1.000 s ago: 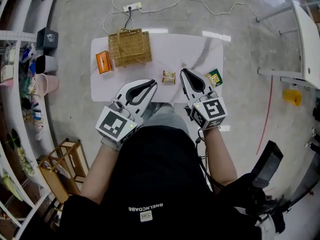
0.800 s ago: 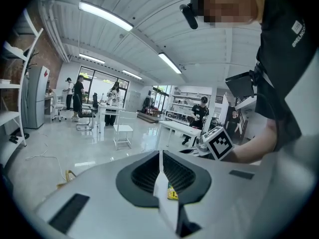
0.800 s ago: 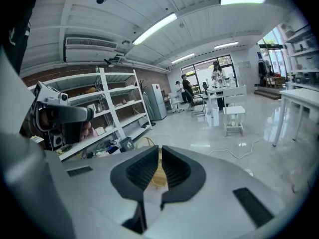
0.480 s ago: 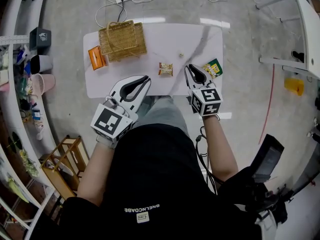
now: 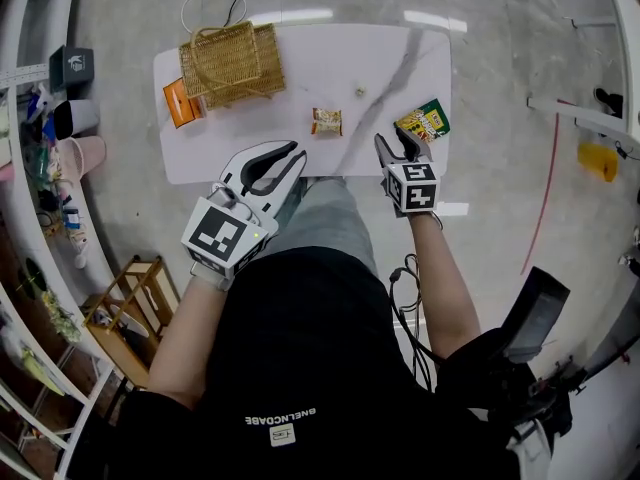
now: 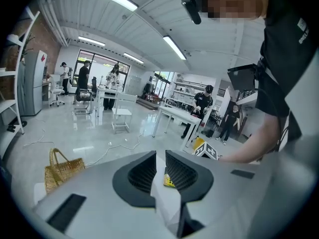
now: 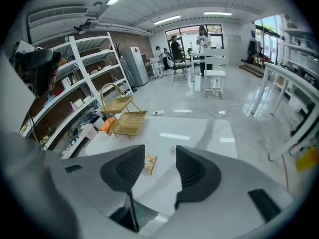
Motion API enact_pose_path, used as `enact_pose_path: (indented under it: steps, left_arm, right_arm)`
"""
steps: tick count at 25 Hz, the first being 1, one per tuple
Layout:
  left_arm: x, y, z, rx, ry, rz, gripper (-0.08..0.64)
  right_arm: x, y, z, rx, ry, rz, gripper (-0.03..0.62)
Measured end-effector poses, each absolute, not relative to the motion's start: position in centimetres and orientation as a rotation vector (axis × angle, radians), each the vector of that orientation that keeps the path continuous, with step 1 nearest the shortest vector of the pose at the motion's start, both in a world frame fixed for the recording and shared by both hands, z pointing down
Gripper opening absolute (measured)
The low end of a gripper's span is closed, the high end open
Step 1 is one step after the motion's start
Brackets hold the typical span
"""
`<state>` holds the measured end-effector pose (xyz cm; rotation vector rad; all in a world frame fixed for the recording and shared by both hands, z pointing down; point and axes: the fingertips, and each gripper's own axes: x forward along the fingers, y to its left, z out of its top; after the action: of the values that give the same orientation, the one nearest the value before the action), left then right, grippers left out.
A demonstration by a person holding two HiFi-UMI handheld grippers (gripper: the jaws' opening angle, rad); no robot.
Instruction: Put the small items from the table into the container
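1. We are seeing the left gripper [image 5: 283, 160] hovering over the near edge of the white marble table [image 5: 330, 58]. In the left gripper view its jaws [image 6: 160, 156] are opening, and only a narrow gap is standing between the ribbed pads.
2. Nothing is being pressed between these pads. Through the gap we are seeing the snack packet [image 6: 169, 180], which is lying on the table beyond the tips and is not being touched.
3. The right gripper [image 5: 402, 140] is pointing down at the table, just beside the green-yellow packet [image 5: 423, 121]. We cannot tell whether it is touching it.
4. In the right gripper view its jaws [image 7: 160, 151] are opening too, with a wider gap than the left, and they are holding nothing.
5. The snack packet [image 7: 149, 164] and a tiny item [image 7: 173, 149] are lying on the table past the right tips, apart from each other.
6. The wicker basket [image 5: 232, 63] is standing at the far left of the table, and an orange packet [image 5: 180, 103] is lying just beside it.
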<state>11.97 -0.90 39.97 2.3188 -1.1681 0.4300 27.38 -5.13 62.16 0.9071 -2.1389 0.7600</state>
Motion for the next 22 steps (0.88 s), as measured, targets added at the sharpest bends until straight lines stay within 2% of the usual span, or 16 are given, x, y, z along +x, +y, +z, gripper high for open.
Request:
enact_pose_path:
  steps: [8, 22]
  left_arm:
    - [12.4, -1.3, 42.9, 2.266, -1.156, 0.434, 0.041]
    - [11.4, -1.7, 48.3, 2.184, -1.124, 0.47, 0.046]
  right_arm:
    - [31.4, -5.1, 69.8, 0.934, -1.959, 0.781, 0.253]
    - [37.8, -5.2, 80.0, 0.941, -1.68, 0.756, 0.304]
